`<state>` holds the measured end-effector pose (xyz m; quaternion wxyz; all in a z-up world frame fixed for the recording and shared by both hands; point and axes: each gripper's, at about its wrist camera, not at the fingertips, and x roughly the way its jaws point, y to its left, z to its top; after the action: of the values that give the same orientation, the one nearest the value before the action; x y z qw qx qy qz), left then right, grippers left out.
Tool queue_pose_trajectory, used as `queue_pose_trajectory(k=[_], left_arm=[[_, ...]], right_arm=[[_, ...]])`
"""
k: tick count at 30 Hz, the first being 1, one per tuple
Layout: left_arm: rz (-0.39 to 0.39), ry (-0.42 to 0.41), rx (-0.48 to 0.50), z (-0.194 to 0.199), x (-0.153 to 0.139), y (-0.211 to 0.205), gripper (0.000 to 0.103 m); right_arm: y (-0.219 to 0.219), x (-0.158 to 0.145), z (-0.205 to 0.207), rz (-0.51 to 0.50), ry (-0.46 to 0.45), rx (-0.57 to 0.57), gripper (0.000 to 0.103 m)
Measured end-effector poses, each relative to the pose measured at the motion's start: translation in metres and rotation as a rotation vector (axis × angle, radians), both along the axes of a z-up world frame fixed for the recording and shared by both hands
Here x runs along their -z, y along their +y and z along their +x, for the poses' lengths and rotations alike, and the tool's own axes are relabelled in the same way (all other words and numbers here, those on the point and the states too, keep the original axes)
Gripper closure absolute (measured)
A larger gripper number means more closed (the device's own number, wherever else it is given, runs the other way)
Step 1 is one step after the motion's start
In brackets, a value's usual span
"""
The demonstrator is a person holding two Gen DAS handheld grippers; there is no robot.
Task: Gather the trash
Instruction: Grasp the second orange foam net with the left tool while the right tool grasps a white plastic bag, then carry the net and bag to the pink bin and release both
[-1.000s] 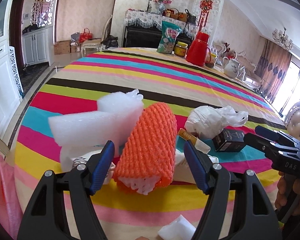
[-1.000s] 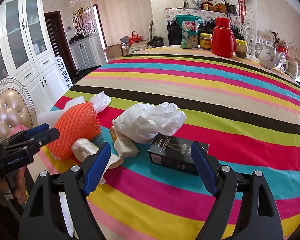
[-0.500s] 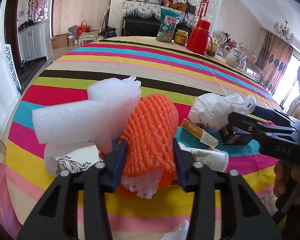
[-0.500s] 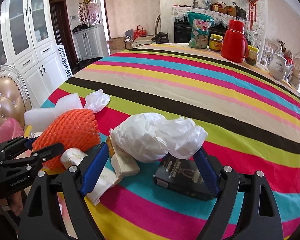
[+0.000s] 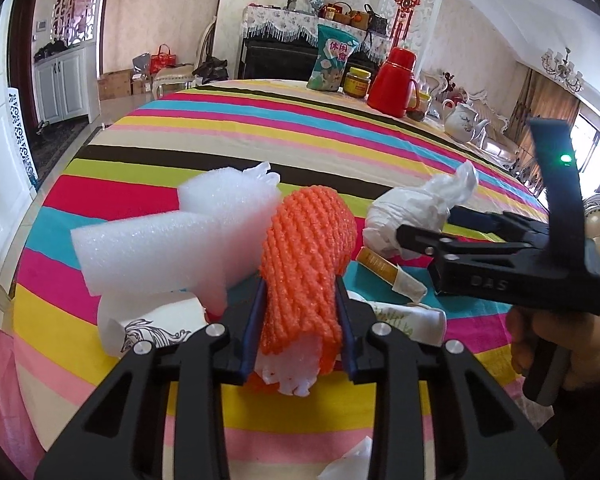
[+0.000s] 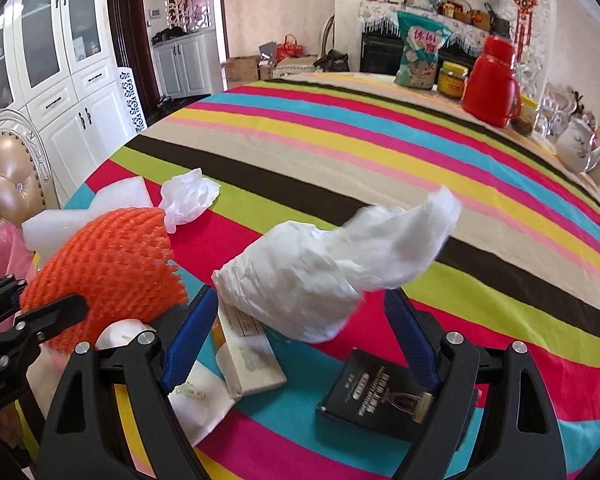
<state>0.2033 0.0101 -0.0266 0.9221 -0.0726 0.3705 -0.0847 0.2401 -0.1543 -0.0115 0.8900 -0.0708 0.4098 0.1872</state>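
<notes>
Left hand-held gripper (image 5: 300,322): jaws just closed onto the orange foam net sleeve (image 5: 306,256), blue pads pressing both flanks, white foam core showing at the near end; sleeve apparently not yet lifted off the striped table (image 5: 260,128). White foam block (image 5: 172,248) just left of these jaws, touching the sleeve. Paper cup (image 5: 156,324) below the block.

Right hand-held gripper (image 6: 300,344): jaws spread wide, straddling the crumpled white plastic bag (image 6: 324,268), pads apparently clear of it. Small black box (image 6: 374,394) beneath the right jaw; folded white packet (image 6: 250,364) just inside the left jaw.

Step in hand, as judged: first pick-up secured on the left, second being lined up on the right. Next move: closing squarely on the bag's bulk rather than its loose tail, avoiding box and packet, then lifting both pieces clear. No bin visible in either view.
</notes>
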Motion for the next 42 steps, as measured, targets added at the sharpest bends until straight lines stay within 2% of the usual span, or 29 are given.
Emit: queue_pose_trajectory(k=[4, 8, 11, 26, 42], left_arm=[[-0.003, -0.01, 0.007, -0.001, -0.003, -0.002, 0.071], [-0.006, -0.022, 0.013, -0.005, -0.007, -0.004, 0.071], [-0.006, -0.032, 0.013, -0.006, -0.011, -0.004, 0.072], [-0.003, -0.118, -0.03, -0.041, -0.046, 0.005, 0.072], [0.015, -0.2, -0.121, -0.128, -0.083, 0.027, 0.072]], right_arm=[[0.005, 0.009, 0.005, -0.007, 0.038, -0.005, 0.042], [0.006, 0.009, 0.004, -0.015, 0.034, -0.008, 0.055], [0.002, 0.006, 0.001, -0.006, 0.026, -0.001, 0.059], [-0.025, -0.044, -0.055, 0.065, -0.086, 0.04, 0.061], [-0.019, -0.09, -0.13, 0.125, -0.173, 0.01, 0.061]])
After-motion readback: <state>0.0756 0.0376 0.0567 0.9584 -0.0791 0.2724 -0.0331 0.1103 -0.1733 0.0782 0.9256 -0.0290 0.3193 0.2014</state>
